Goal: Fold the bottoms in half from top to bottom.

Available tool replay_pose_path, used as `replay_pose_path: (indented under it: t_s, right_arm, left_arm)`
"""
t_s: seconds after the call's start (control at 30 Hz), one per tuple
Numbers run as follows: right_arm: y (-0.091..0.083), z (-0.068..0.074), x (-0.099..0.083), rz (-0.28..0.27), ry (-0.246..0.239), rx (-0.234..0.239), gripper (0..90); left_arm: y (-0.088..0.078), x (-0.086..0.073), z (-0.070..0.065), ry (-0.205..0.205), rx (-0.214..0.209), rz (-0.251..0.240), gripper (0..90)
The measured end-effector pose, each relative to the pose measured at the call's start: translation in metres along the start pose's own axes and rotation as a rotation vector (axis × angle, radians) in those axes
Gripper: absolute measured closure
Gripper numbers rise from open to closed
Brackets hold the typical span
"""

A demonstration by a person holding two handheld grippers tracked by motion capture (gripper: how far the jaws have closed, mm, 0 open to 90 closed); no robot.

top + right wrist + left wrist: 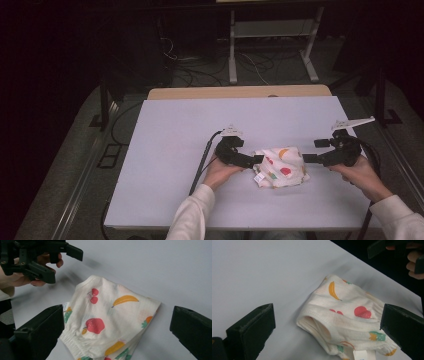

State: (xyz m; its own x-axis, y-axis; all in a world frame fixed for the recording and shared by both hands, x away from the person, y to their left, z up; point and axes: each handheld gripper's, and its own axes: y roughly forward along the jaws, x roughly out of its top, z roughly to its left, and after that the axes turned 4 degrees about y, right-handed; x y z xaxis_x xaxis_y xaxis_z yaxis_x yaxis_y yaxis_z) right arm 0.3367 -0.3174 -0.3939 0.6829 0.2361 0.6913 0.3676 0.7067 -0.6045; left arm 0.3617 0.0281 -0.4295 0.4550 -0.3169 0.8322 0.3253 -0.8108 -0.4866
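Your left gripper [258, 159] and right gripper [305, 158] flank the folded white fruit-print cotton garment [280, 166] near the counter's [170, 150] front edge, jaws released; it looks folded, so next withdraw.

Folded cream cloth garment [279, 166] with fruit print: bananas, cherries, strawberries. Lies flat on the white table [170, 150], near its front edge. Elastic hem gathered; layered edges visible; white label protrudes at one edge.
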Motion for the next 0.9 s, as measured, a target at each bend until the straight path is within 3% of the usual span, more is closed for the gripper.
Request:
replay_pose_path:
  t_s: [0.47,0.9]
  right_arm:
    - [0.003,-0.02,0.016,-0.01,0.007,-0.011,0.0]
    - [0.01,-0.031,0.029,-0.01,0.006,-0.022,0.0]
  left_arm:
    - [0.001,0.014,0.006,0.028,0.001,0.038,0.0]
    - [0.003,0.021,0.016,0.022,0.004,0.049,0.0]
